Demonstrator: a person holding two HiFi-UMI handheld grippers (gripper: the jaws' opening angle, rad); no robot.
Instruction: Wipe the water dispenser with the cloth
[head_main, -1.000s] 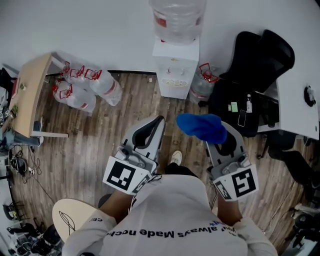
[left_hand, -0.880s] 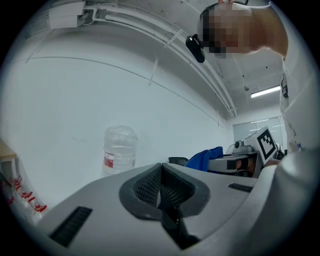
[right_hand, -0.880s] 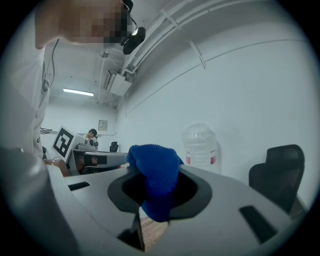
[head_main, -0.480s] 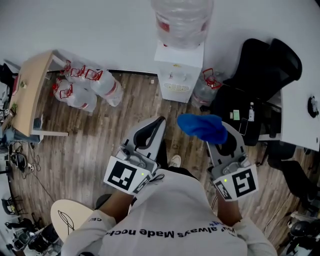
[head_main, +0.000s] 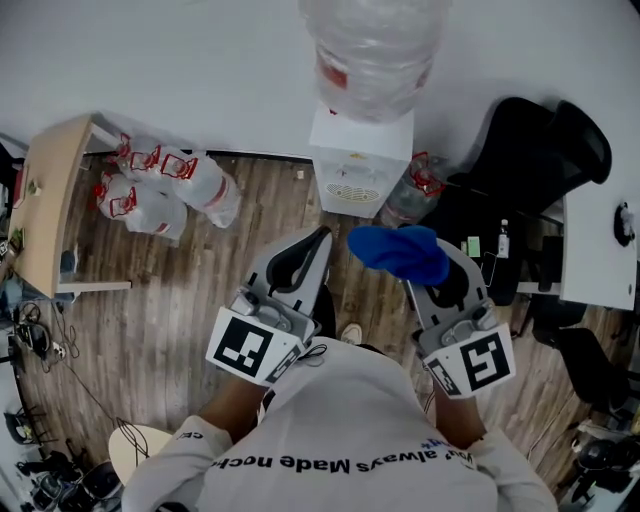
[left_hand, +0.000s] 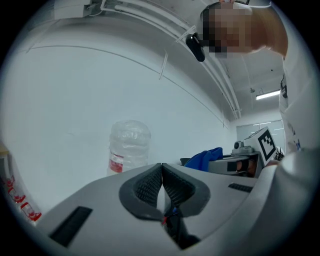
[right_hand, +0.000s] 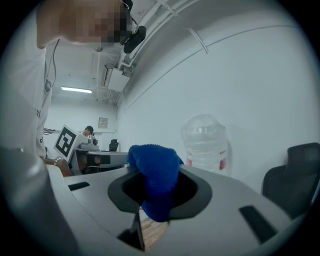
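Note:
A white water dispenser (head_main: 359, 165) stands against the wall ahead, with a clear bottle (head_main: 372, 50) on top; the bottle (left_hand: 128, 146) shows beyond the left jaws and the same bottle (right_hand: 204, 141) beyond the right ones. My right gripper (head_main: 420, 258) is shut on a blue cloth (head_main: 398, 252), which bulges up between its jaws (right_hand: 155, 182). My left gripper (head_main: 318, 240) is shut with nothing in it, its ribbed pads (left_hand: 149, 187) touching. Both grippers hang short of the dispenser, pointing toward it.
Several empty water bottles (head_main: 160, 180) lie on the wooden floor at the left beside a wooden table (head_main: 45, 200). Another bottle (head_main: 408, 190) rests right of the dispenser. A black office chair (head_main: 530, 170) and a white desk (head_main: 600, 240) crowd the right.
The dispenser and its bottle have grown larger and lower in the head view as the person nears it. Both grippers keep their hold and pose.

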